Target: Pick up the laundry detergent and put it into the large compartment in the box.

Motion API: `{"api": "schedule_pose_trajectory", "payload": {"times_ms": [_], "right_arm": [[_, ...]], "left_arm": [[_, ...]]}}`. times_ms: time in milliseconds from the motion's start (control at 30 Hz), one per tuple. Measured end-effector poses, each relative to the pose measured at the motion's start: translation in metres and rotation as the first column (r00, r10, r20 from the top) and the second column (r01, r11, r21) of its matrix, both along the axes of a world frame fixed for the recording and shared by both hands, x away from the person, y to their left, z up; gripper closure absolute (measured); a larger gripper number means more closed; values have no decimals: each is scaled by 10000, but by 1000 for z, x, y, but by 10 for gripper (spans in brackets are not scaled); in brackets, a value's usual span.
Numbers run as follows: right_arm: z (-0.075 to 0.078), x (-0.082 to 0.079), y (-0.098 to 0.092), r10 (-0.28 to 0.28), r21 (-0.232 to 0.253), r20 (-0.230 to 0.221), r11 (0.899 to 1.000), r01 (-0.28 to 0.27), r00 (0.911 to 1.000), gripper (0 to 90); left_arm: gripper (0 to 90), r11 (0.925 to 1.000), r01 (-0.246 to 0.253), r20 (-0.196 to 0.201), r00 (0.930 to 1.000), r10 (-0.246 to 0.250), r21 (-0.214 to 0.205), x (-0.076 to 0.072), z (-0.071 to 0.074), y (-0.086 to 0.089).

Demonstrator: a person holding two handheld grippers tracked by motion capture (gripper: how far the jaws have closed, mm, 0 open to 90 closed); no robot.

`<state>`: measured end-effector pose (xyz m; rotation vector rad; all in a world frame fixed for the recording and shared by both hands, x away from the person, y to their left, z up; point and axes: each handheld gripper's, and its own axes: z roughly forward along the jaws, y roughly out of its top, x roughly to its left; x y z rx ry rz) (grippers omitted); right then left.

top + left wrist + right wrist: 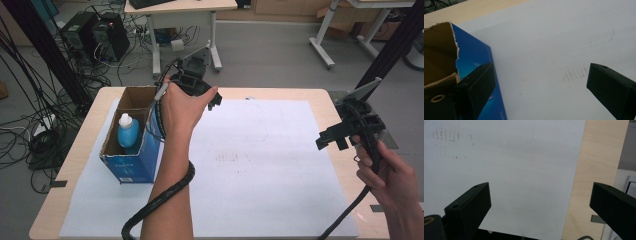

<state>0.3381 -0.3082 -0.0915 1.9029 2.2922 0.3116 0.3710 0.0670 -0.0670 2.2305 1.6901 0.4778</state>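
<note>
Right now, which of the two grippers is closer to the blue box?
The left gripper. It is held just beside the blue box, at its far right corner, with open, empty jaws. The right gripper is near the table's right edge, far from the box.

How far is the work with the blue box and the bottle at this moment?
Done: the bottle stands inside the open blue box. In hand: nothing; the left gripper is open beside the box, and the right gripper is open over the white sheet. What is left is unclear.
</note>
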Motion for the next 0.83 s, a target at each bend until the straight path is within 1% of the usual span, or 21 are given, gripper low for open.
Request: {"api": "schedule_pose_trajectory", "payload": {"times_ms": [367, 800, 833], "right_arm": [[1, -1, 3, 23, -36, 44, 10000, -23, 10000, 34], [1, -2, 2, 60, -22, 79, 10000, -60, 10000, 34], [1, -2, 2, 68, -20, 89, 10000, -68, 9999, 34]], "left_arm": [[90, 9999, 126, -75, 9999, -126, 0, 2, -1, -1], [90, 10000, 42, -77, 10000, -43, -59, 3, -4, -1], [90, 10000, 90, -103, 9999, -90, -26, 3, -4, -1]]}}
